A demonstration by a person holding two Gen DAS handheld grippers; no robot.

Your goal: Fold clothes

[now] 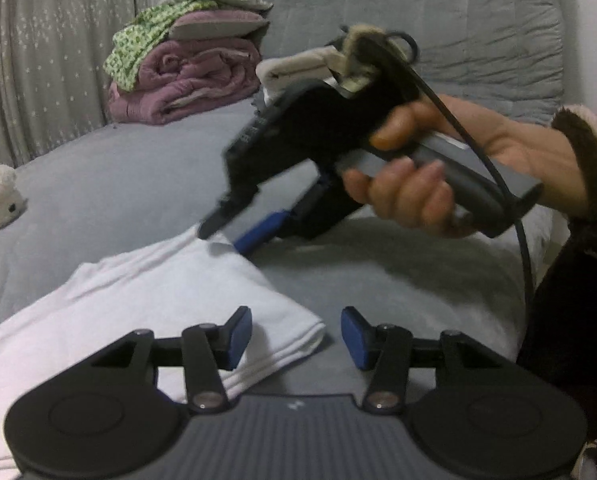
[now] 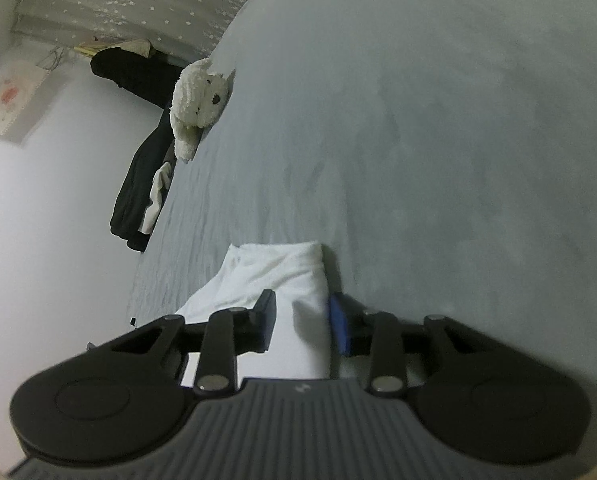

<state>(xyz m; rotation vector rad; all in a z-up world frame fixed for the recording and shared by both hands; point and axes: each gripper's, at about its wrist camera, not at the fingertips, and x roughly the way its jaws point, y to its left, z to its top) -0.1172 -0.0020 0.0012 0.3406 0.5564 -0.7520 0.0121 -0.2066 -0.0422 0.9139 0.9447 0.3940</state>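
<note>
A white garment (image 1: 146,312) lies on the grey bed cover (image 1: 118,184), already doubled into a thick, layered pad with a rounded fold at one end. The left gripper (image 1: 296,338) hangs low over its near corner, jaws spread, nothing between them; one pad overlaps the cloth, the other sits past its edge over bare cover. The right gripper (image 2: 302,322), held in a hand (image 1: 418,184), points down at the far end, jaws parted astride the garment's side edge, not yet pinching it. The garment's long axis runs from one gripper to the other, each nearest its own end. This fits either a further fold to come or a finished fold just released. A stack of folded bedding (image 1: 186,68) and a plush toy (image 2: 200,100) lie well apart.
</note>
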